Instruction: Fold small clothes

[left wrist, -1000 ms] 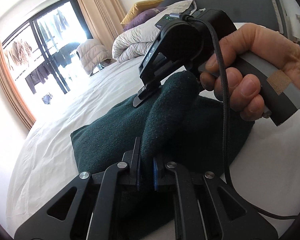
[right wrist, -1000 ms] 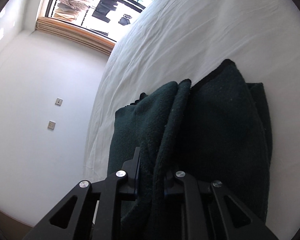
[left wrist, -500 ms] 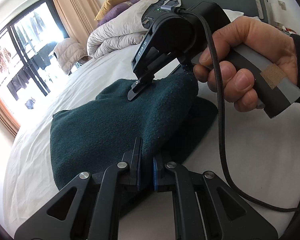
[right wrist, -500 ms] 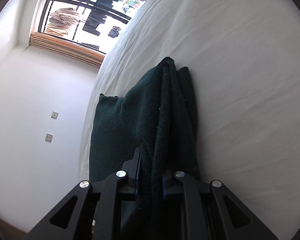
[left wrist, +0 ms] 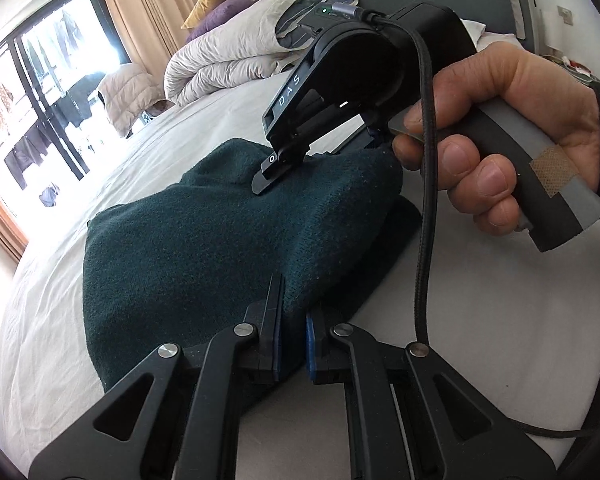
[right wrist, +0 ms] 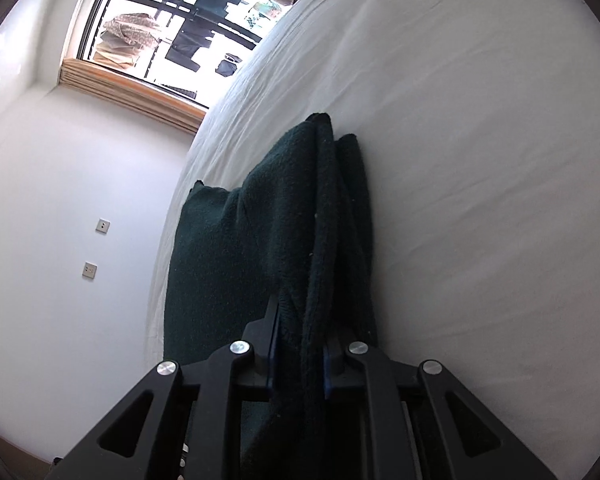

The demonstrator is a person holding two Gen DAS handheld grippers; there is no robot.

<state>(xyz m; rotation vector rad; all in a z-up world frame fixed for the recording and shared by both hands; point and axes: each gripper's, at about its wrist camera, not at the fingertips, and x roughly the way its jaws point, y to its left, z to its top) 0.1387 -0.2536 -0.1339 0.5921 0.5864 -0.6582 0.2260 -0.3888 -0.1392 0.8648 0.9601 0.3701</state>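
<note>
A dark green knitted garment [left wrist: 204,248] lies on the white bed sheet [left wrist: 500,300], its near edge lifted and doubled over the rest. My left gripper [left wrist: 294,344] is shut on the lifted edge at the near corner. My right gripper [right wrist: 300,344] is shut on the same edge further along. It also shows in the left wrist view [left wrist: 320,152], held by a hand, its fingers pinching the garment's far corner. In the right wrist view the garment [right wrist: 236,248] hangs in several layers between the jaws.
A rolled pale duvet [left wrist: 236,52] with yellow and purple pillows lies at the head of the bed. A window with curtains [left wrist: 32,80] is at the left. The right gripper's black cable [left wrist: 424,208] hangs over the sheet. A white wall with sockets [right wrist: 96,248] borders the bed.
Both grippers have carried the held edge across over the garment, so the top layer now covers more of the lower one. The grips have not changed.
</note>
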